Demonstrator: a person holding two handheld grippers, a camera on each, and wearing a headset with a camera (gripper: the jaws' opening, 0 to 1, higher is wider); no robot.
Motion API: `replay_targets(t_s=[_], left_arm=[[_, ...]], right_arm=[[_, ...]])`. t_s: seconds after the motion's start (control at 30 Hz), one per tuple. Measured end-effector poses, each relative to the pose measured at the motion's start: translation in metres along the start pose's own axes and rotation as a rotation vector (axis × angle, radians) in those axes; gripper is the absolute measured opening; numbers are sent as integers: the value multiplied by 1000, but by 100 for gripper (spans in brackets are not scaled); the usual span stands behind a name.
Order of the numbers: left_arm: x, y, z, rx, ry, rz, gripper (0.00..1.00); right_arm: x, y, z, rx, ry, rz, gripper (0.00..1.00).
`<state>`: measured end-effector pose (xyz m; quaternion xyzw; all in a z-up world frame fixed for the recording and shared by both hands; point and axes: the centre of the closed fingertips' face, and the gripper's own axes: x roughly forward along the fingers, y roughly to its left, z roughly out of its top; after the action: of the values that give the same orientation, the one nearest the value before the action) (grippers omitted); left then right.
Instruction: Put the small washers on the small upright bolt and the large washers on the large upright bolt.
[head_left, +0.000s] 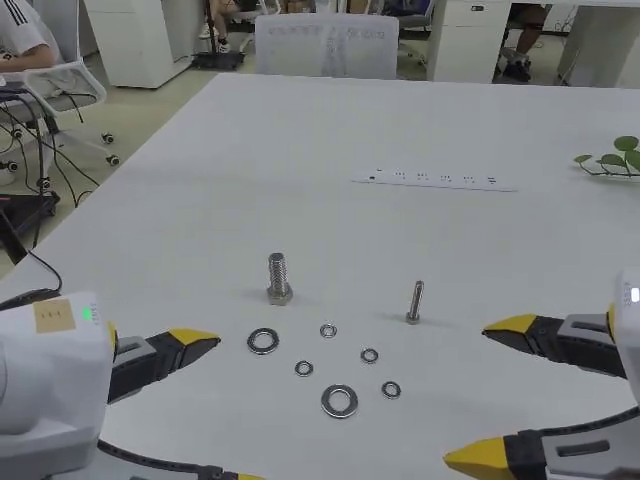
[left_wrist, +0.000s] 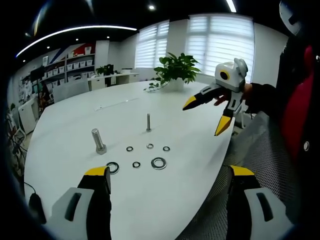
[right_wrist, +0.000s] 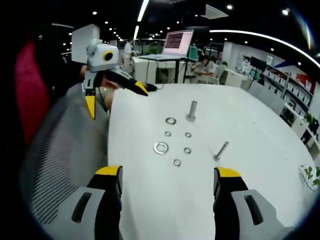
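A large bolt (head_left: 279, 278) and a thin small bolt (head_left: 415, 300) stand upright on the white table (head_left: 300, 170). In front of them lie two large washers (head_left: 263, 341) (head_left: 340, 401) and several small washers (head_left: 369, 355), all flat and loose. My left gripper (head_left: 238, 410) is open at the near left, its upper tip close to one large washer. At the near right my right gripper (head_left: 466, 395) is open too. Neither holds anything. The left gripper view shows the large bolt (left_wrist: 98, 141), small bolt (left_wrist: 148, 122) and right gripper (left_wrist: 201, 121) held above the table edge.
A white power strip (head_left: 435, 180) lies farther back on the table. A potted plant (head_left: 612, 160) sits at the right edge. A chair (head_left: 325, 45) stands at the far end. People sit at desks beyond. Cables hang at the left.
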<state>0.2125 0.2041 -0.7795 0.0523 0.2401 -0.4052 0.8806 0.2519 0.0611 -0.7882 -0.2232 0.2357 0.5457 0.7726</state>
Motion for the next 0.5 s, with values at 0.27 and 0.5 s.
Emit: replay_targets(t_s=[0.27,0.5], left_arm=[[0,0,-1,-1,5,1,97],[-2,1,-1,-5,6,5,97]], right_arm=[[0,1,0,-1,4,3,75],[1,1,-1,-7,13,8,75]])
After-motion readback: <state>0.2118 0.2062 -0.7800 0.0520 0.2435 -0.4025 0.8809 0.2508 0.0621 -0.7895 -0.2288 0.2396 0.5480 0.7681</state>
